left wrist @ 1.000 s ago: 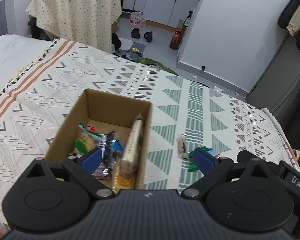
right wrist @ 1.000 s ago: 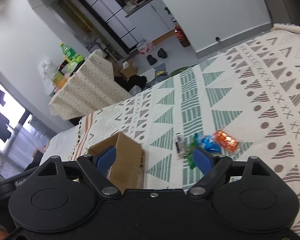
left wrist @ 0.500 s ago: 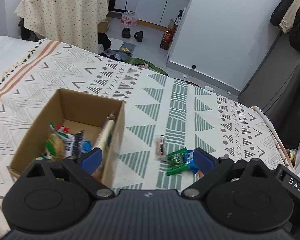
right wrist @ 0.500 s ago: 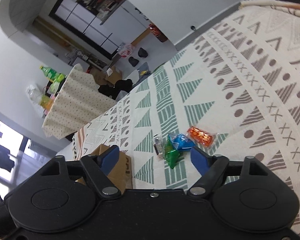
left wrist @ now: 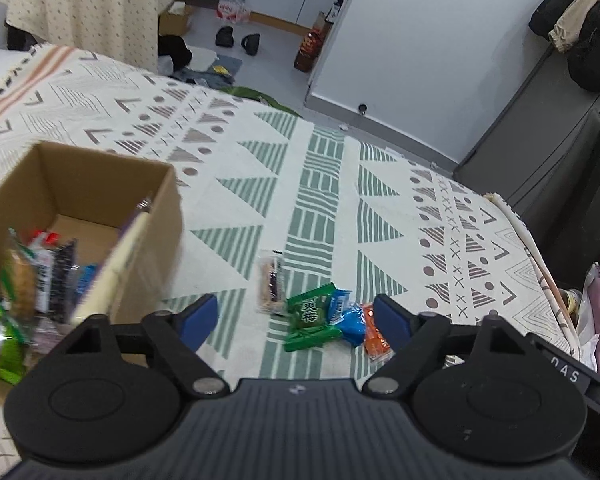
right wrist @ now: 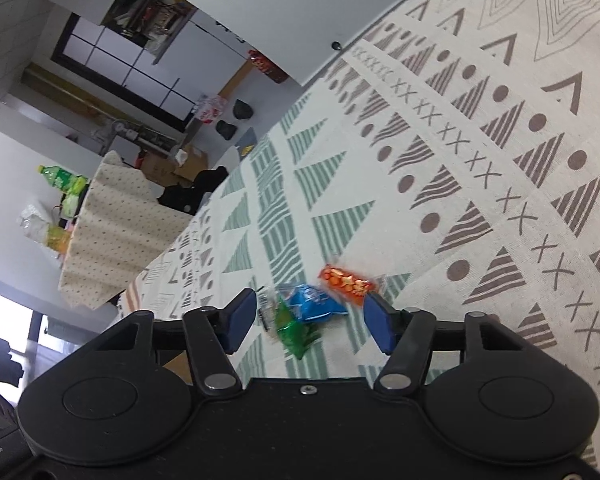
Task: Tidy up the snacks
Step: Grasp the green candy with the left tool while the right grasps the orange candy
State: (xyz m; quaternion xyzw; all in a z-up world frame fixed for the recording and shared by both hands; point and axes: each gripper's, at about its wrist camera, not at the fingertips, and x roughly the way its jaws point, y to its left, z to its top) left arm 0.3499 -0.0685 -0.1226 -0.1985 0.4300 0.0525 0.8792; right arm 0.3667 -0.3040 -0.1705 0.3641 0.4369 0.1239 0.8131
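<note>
Loose snacks clustered on a patterned bedspread (left wrist: 324,184), just right of an open cardboard box (left wrist: 100,184) already part-filled with packets. Left gripper (left wrist: 296,316) spread wide and empty, hovering above the cluster; right gripper (right wrist: 310,314) likewise spread and empty, aimed at the same pile from the opposite side. In the pile: a clear-wrapped bar (left wrist: 271,286) nearest the box, a green packet (left wrist: 310,312) over a second green wrapper, a blue packet (left wrist: 350,322) touching it, an orange packet (left wrist: 374,340) at the far edge, partly hidden behind the left gripper's finger. Seen from the right wrist, the blue packet (right wrist: 314,300) and green packet (right wrist: 294,330) lying between the spread fingers, the orange packet (right wrist: 346,282) just beyond. Likely feather-light, crinkly film wrappers, slick and easily crushed, apt to slide on the cloth or drag a neighbour along. Best taken across the padded middle of one packet rather than by a thin sealed edge, with the orange one offering the cleanest separate hold. Soft bedding underneath probably giving way under any downward press.
</note>
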